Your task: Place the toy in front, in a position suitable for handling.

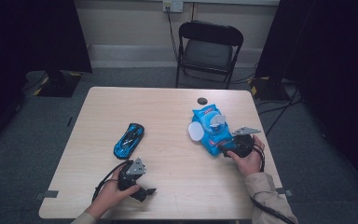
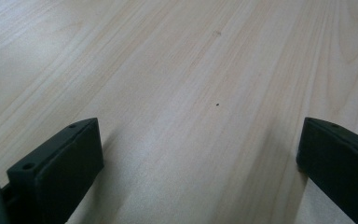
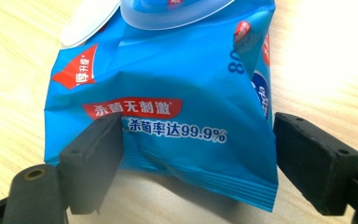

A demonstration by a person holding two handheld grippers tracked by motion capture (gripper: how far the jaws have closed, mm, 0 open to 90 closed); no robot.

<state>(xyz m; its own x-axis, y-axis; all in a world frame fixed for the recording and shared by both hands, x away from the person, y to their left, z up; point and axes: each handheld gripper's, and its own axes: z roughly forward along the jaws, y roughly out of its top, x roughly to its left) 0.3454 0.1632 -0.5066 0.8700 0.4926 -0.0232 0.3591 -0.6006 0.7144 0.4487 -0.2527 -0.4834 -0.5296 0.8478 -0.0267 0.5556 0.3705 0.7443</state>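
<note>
Jaws of the right gripper (image 3: 186, 163) straddle the blue wipes pack (image 3: 168, 102) (not yet pinching), while the left gripper (image 2: 200, 163) hovers wide over bare table (image 2: 168, 70).

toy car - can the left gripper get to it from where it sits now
Probably yes. The blue toy car lies on bare table just ahead of the left gripper, with nothing between them. That gripper's fingers stand wide apart over bare wood, holding nothing.
</note>
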